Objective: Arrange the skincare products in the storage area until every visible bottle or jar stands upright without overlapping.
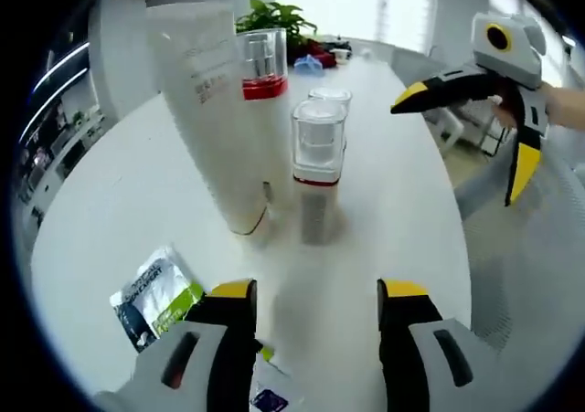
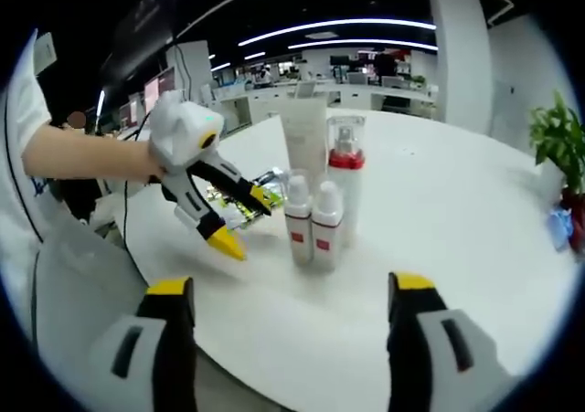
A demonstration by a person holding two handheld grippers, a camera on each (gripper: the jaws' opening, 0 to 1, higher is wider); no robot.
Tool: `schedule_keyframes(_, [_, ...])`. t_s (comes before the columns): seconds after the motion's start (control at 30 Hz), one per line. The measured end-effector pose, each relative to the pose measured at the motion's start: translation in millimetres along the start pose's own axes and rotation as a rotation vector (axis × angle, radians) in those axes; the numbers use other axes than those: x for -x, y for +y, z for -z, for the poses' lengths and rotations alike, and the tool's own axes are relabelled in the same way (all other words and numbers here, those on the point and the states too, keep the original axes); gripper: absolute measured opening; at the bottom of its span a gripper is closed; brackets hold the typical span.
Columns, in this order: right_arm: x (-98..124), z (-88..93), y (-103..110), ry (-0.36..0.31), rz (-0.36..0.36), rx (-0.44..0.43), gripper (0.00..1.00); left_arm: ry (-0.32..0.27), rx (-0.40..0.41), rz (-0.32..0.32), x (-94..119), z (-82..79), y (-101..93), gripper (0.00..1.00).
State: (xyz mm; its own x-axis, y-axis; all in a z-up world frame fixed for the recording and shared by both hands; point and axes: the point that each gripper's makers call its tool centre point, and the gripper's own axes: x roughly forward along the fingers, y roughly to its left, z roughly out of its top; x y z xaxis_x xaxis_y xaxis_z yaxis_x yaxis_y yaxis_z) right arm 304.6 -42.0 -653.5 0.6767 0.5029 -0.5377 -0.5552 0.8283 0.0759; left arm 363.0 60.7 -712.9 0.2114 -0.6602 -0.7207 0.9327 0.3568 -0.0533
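Four skincare items stand upright in a tight cluster on the white table (image 1: 110,202). A tall white tube (image 1: 215,110) is at the left, and a clear-capped bottle with a red band (image 1: 263,65) is behind it. Two small white bottles (image 1: 318,161) (image 1: 330,96) stand one behind the other. My left gripper (image 1: 317,291) is open just short of them, holding nothing. My right gripper (image 1: 460,147) hovers open to their right. In the right gripper view, the small bottles (image 2: 298,220) (image 2: 327,226), red-band bottle (image 2: 345,170) and tube (image 2: 304,136) stand beyond my right gripper (image 2: 291,289), with the left gripper (image 2: 247,222) beside them.
A green-and-white sachet (image 1: 155,295) lies flat near my left jaw, and another packet (image 1: 271,396) lies between the jaws. A potted plant (image 1: 274,15) and small red and blue items (image 1: 311,58) sit at the table's far end. A person's arm (image 2: 82,156) holds the left gripper.
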Motion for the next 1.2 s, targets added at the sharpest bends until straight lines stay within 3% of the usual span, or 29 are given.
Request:
schedule_keyframes(0.4, [2,-9.0,3,-0.015,-0.009,0.019,0.92,-0.058,0.156,-0.116,44,15.4,4.5,0.69])
schedule_keyframes(0.9, [11,-11.2,6,-0.022,-0.015,0.039,0.95,-0.092,0.257,-0.225,85,34.2,4.9,0.8])
schedule_keyframes(1.2, [13,-13.3,9,-0.031,-0.022,0.046,0.99,-0.092,0.336,-0.287,107,55.3,5.6,0.88])
